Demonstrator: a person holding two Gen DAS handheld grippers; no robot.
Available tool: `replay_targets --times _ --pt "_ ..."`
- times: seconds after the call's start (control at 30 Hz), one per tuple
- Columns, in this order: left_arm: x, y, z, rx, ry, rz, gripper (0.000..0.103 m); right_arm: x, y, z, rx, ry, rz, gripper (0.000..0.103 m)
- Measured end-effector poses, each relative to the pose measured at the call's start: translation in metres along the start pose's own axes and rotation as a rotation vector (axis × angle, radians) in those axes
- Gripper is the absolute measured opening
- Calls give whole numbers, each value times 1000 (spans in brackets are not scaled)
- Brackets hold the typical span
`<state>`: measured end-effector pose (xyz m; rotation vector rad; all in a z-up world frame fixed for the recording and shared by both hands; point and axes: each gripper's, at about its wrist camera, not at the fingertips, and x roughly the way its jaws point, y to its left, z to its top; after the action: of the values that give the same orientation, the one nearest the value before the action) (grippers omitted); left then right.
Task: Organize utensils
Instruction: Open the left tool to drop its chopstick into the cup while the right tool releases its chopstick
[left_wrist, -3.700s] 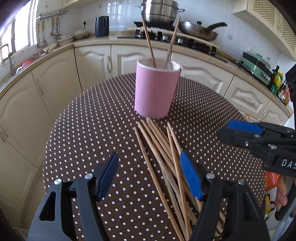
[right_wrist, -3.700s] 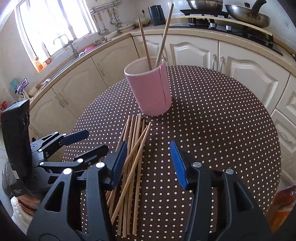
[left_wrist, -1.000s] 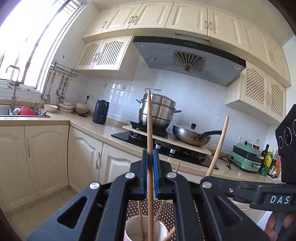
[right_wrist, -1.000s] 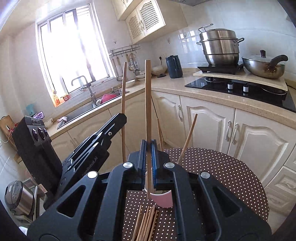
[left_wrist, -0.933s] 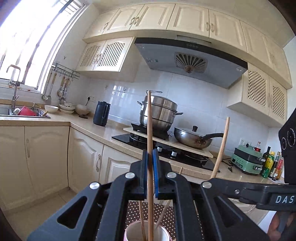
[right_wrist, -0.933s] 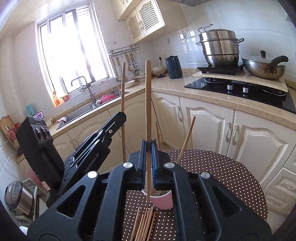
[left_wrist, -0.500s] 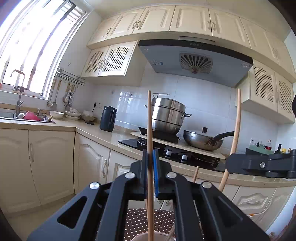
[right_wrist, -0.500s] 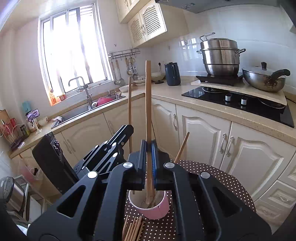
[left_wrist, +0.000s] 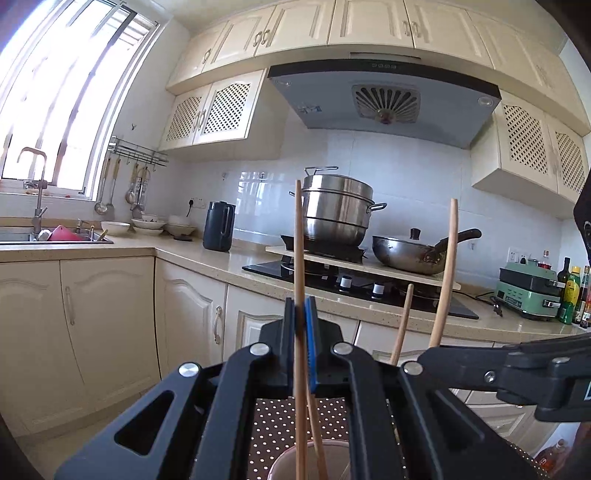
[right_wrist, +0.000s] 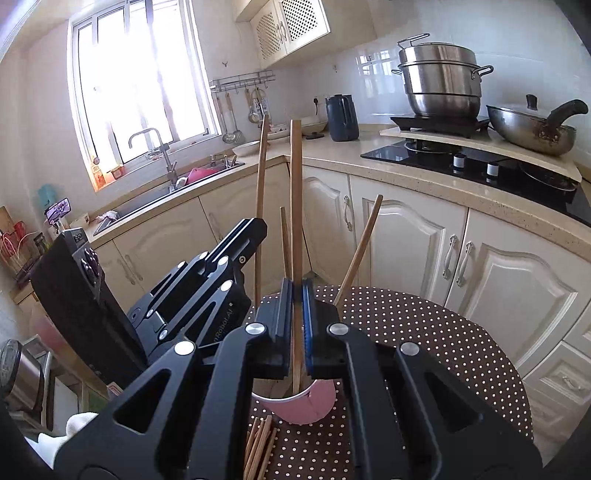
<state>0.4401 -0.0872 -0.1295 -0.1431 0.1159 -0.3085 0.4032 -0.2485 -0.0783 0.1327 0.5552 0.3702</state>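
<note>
- While my left gripper (left_wrist: 302, 321) looked out across the kitchen, its jaws were pinched tight on one upright chopstick (left_wrist: 299, 258), whose lower end dipped inside the rim of the pink cup (left_wrist: 291, 461) at the bottom of the view.
- At least one other stick (left_wrist: 317, 439) already leaned in that cup, and off to the right my right gripper (left_wrist: 436, 354) carried its own chopstick (left_wrist: 445, 273), with a further stick (left_wrist: 402, 321) poking up beside it.
- From my right wrist, that gripper (right_wrist: 298, 317) was clamped shut on a vertical chopstick (right_wrist: 295, 206) whose tip reached down into the pink cup (right_wrist: 314, 402) on the dotted table (right_wrist: 424, 332).
- Two earlier sticks (right_wrist: 360, 243) stood tilted in the cup, and the left gripper's chopstick (right_wrist: 260, 192) rose just to the left.
- I judged the job partly done: a bundle of loose chopsticks (right_wrist: 258, 446) lay on the table before the cup, and both held sticks were not yet released.
</note>
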Motion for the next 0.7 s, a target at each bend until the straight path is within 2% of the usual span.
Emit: replay_targets --times 0.4,0.7 --pt "-1 17 -12 -64 27 -30 6 9 -2 -12 23 38 9 6" --pt "-6 18 -23 -76 89 -67 6 13 -4 -21 46 66 17 6"
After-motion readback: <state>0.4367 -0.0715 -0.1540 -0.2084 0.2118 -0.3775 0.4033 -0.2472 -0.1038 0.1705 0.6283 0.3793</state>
